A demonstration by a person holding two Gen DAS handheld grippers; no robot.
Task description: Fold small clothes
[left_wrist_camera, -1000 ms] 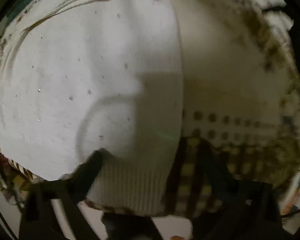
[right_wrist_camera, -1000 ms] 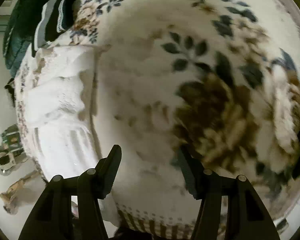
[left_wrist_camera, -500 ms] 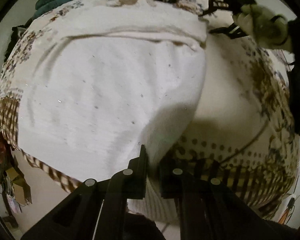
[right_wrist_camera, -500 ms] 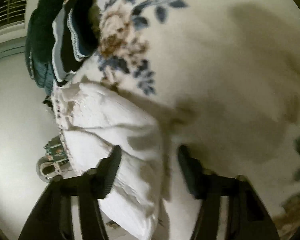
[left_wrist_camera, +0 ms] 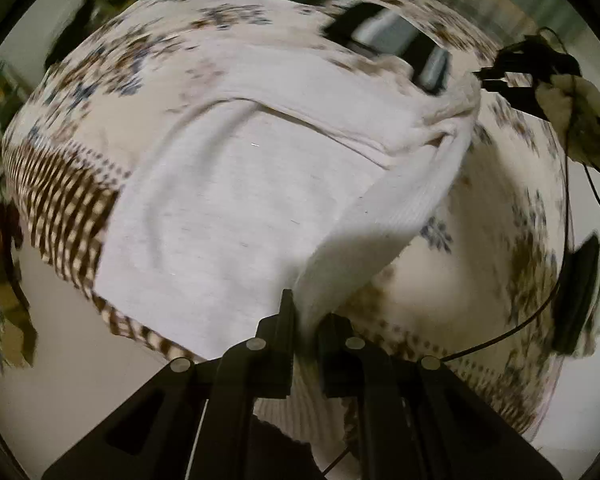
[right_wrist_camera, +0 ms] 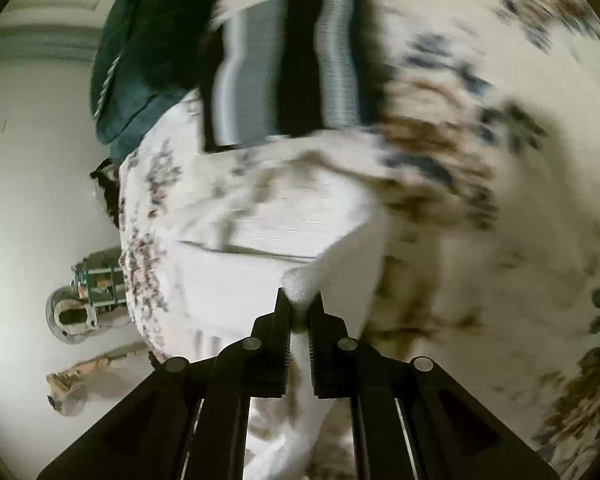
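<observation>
A white knit garment (left_wrist_camera: 236, 200) lies spread on a floral tablecloth (left_wrist_camera: 480, 280). My left gripper (left_wrist_camera: 306, 320) is shut on its right edge near the ribbed hem and lifts that edge off the cloth. My right gripper (right_wrist_camera: 300, 304) is shut on another bunched part of the white garment (right_wrist_camera: 268, 240); in the left wrist view it (left_wrist_camera: 500, 76) sits at the garment's far right corner. A folded black and grey striped garment (right_wrist_camera: 288, 76) lies beyond.
A dark teal cloth (right_wrist_camera: 136, 60) lies at the far end of the table. The tablecloth has a brown checked border (left_wrist_camera: 68, 208) at the left edge. A black cable (left_wrist_camera: 540, 312) runs over the right side. Floor clutter (right_wrist_camera: 88, 300) shows beside the table.
My right gripper has closed on the white garment; it was open half a second ago. My left gripper stays shut on the garment's edge and has raised it. Both views have shifted.
</observation>
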